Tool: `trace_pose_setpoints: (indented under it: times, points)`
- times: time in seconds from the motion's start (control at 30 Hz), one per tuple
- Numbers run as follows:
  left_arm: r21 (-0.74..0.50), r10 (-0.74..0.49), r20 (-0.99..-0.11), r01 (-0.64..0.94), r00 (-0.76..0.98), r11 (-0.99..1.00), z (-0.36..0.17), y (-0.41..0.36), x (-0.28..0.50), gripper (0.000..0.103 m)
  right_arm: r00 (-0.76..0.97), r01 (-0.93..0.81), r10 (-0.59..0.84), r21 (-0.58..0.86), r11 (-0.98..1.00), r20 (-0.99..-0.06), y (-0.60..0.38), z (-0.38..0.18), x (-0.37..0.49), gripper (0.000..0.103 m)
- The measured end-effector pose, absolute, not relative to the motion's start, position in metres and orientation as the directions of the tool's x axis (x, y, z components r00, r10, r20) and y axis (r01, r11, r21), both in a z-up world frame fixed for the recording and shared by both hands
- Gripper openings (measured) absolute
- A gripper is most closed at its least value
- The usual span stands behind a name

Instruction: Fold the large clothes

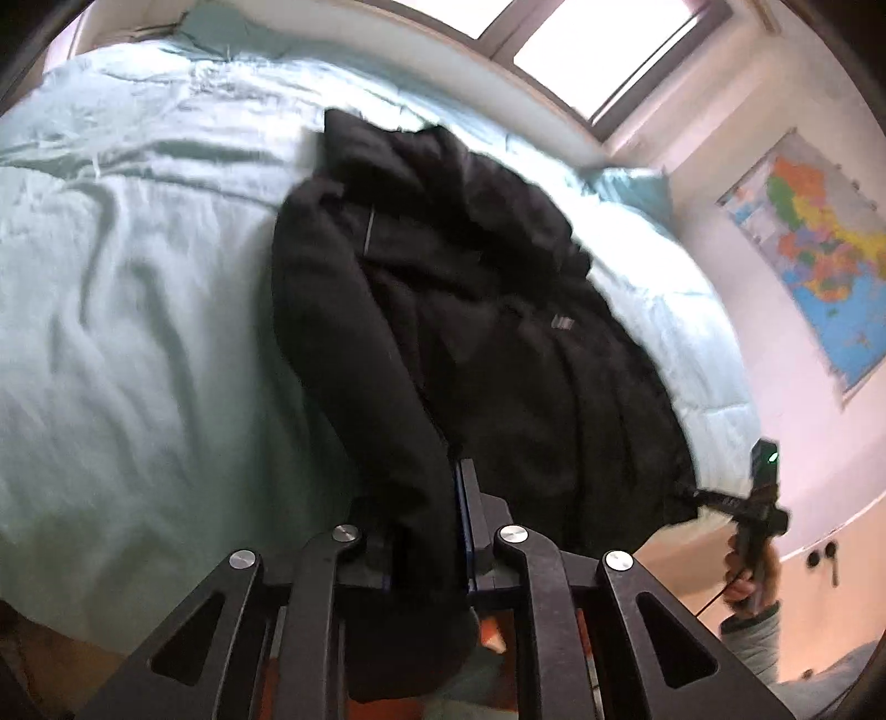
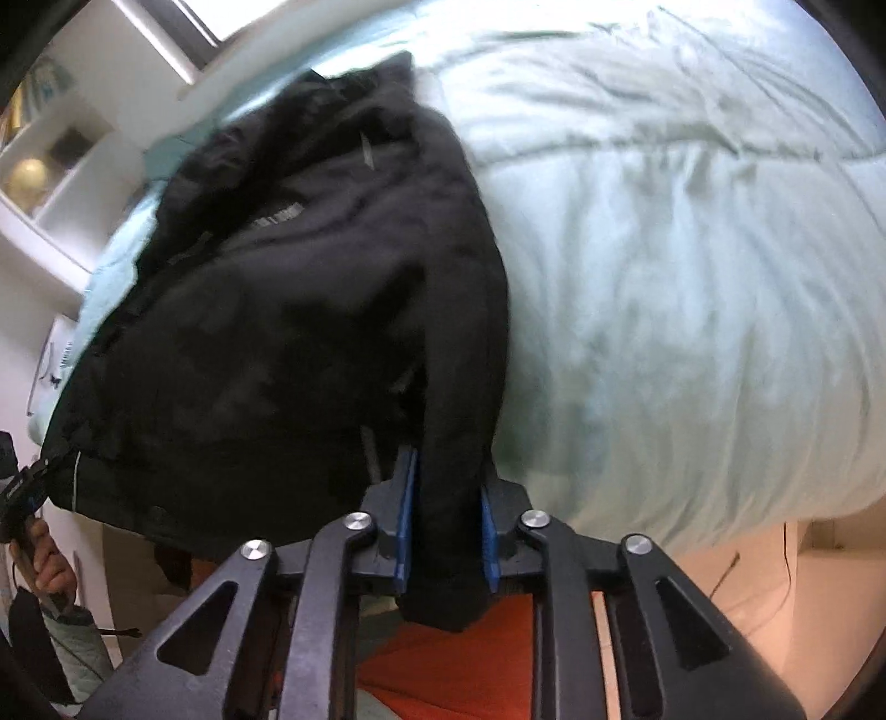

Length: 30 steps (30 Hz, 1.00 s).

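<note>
A large black jacket [image 1: 470, 288] lies on a pale green duvet [image 1: 138, 277], its collar toward the far side. My left gripper [image 1: 426, 531] is shut on one black sleeve at the bed's near edge. My right gripper [image 2: 446, 520] is shut on the other sleeve of the jacket [image 2: 288, 310], held between its blue pads [image 2: 407, 498]. The right gripper also shows in the left wrist view [image 1: 703, 495] at the jacket's hem corner. The left gripper shows at the left edge of the right wrist view [image 2: 33, 476].
The duvet [image 2: 692, 249] covers the whole bed. A window [image 1: 603, 50] runs along the far wall. A coloured map [image 1: 819, 243] hangs on the right wall. White shelves [image 2: 50, 160] stand beside the bed. Orange fabric [image 2: 470, 653] lies below the grippers.
</note>
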<state>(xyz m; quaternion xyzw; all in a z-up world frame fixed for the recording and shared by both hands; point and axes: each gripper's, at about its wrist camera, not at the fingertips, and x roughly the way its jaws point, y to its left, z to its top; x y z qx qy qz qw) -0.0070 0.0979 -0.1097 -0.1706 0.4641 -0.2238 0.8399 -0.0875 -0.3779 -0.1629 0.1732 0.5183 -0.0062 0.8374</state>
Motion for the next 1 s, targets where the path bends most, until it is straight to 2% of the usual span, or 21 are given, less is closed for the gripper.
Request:
trace_pose_setpoints:
  times: [0.07,0.1,0.13,0.17,0.2,0.23,0.27,0.3,0.33,0.5,0.77,0.87,1.0]
  points:
    - [-0.476,-0.518,-0.723,0.214,0.458,0.853,-0.117,0.094,-0.009,0.026,0.454,0.188,0.192,0.304,0.934,-0.87,-0.378,-0.17,-0.092,0.037]
    - [-0.477,-0.518,-0.724,0.213,0.455,0.853,-0.119,0.094,-0.01,0.034,0.449,0.185,0.199,0.309,0.933,-0.871,-0.378,-0.172,-0.093,0.038]
    - [-0.484,-0.523,-0.725,0.209,0.449,0.85,-0.123,0.094,-0.01,0.041,0.446,0.179,0.204,0.31,0.934,-0.872,-0.377,-0.174,-0.093,0.043]
    - [-0.494,-0.527,-0.724,0.199,0.445,0.846,-0.127,0.096,-0.008,0.042,0.441,0.173,0.212,0.314,0.934,-0.872,-0.375,-0.177,-0.093,0.045]
    - [-0.509,-0.535,-0.721,0.187,0.441,0.84,-0.13,0.095,-0.006,0.041,0.436,0.17,0.215,0.315,0.934,-0.874,-0.374,-0.179,-0.092,0.045]
    - [-0.514,-0.534,-0.719,0.177,0.445,0.84,-0.133,0.096,-0.003,0.035,0.434,0.17,0.211,0.31,0.936,-0.876,-0.373,-0.18,-0.092,0.045]
    - [-0.507,-0.521,-0.72,0.165,0.459,0.846,-0.131,0.094,0.0,0.025,0.435,0.171,0.207,0.307,0.936,-0.876,-0.373,-0.18,-0.094,0.04]
    - [-0.503,-0.517,-0.713,0.168,0.473,0.848,-0.125,0.092,0.002,0.02,0.441,0.173,0.2,0.301,0.938,-0.875,-0.371,-0.178,-0.092,0.031]
    - [-0.506,-0.521,-0.7,0.175,0.488,0.844,-0.119,0.092,0.001,0.016,0.461,0.162,0.205,0.309,0.937,-0.864,-0.369,-0.171,-0.093,0.018]
    - [-0.517,-0.532,-0.604,0.217,0.593,0.828,-0.069,0.102,0.009,0.015,0.577,0.1,0.174,0.28,0.955,-0.798,-0.366,-0.12,-0.1,0.015]
    - [-0.608,-0.627,-0.506,0.271,0.592,0.746,-0.057,0.111,0.071,0.016,0.579,0.027,0.291,0.375,0.927,-0.762,-0.383,-0.097,-0.042,0.015]
    - [-0.622,-0.64,-0.509,0.268,0.576,0.736,-0.045,0.107,0.101,0.016,0.547,0.035,0.301,0.381,0.924,-0.781,-0.385,-0.094,-0.013,0.015]
    - [-0.632,-0.631,-0.555,0.219,0.542,0.744,-0.02,0.105,0.144,0.016,0.492,0.079,0.317,0.404,0.911,-0.811,-0.39,-0.071,0.031,0.015]
